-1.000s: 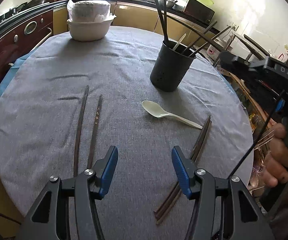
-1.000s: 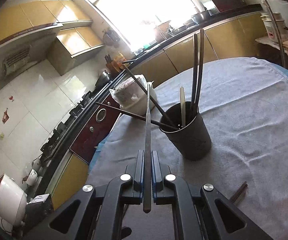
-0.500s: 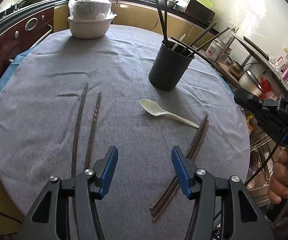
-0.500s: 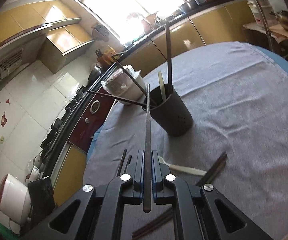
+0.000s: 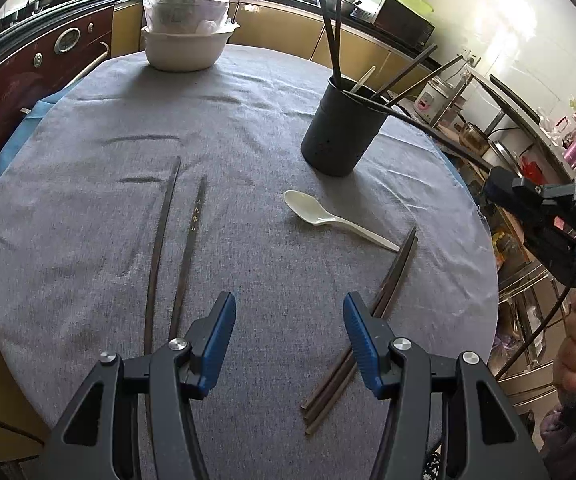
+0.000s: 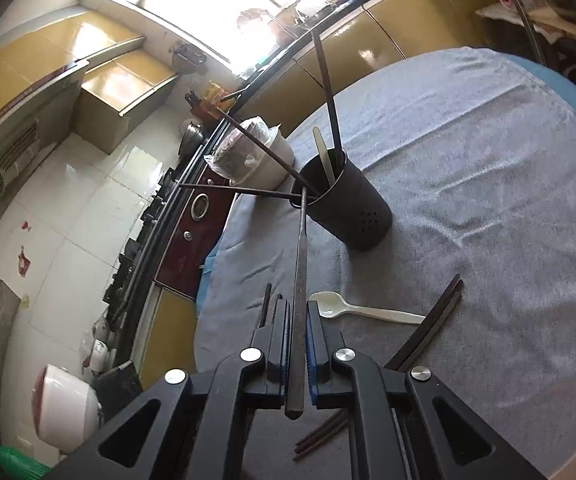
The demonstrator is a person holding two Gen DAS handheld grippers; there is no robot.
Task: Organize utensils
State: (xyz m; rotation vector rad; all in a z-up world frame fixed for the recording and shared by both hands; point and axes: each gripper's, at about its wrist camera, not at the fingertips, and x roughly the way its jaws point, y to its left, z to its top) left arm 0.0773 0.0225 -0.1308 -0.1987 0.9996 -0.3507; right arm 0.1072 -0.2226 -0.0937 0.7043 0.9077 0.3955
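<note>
A black utensil holder [image 5: 339, 132] [image 6: 347, 204] stands on the grey tablecloth with several dark chopsticks and a pale spoon handle in it. My right gripper [image 6: 297, 312] is shut on a dark chopstick [image 6: 300, 264] whose far tip rests at the holder's rim. On the cloth lie a white spoon [image 5: 327, 218] [image 6: 363, 312], a bundle of dark chopsticks [image 5: 371, 320] [image 6: 427, 332] and two separate chopsticks [image 5: 176, 256]. My left gripper [image 5: 288, 332] is open and empty above the near part of the cloth, between the two chopsticks and the bundle.
A white bowl with a plastic-wrapped bowl on top [image 5: 186, 36] sits at the table's far edge. Kitchen counters and an oven [image 5: 40, 72] ring the far side. A metal rack with pots [image 5: 507, 140] stands right of the table. The right gripper's body [image 5: 547, 216] hovers beyond the right edge.
My right gripper has pulled back and away from the holder, with the chopstick still held; its tip now sits at the rim. My left gripper has barely moved.
</note>
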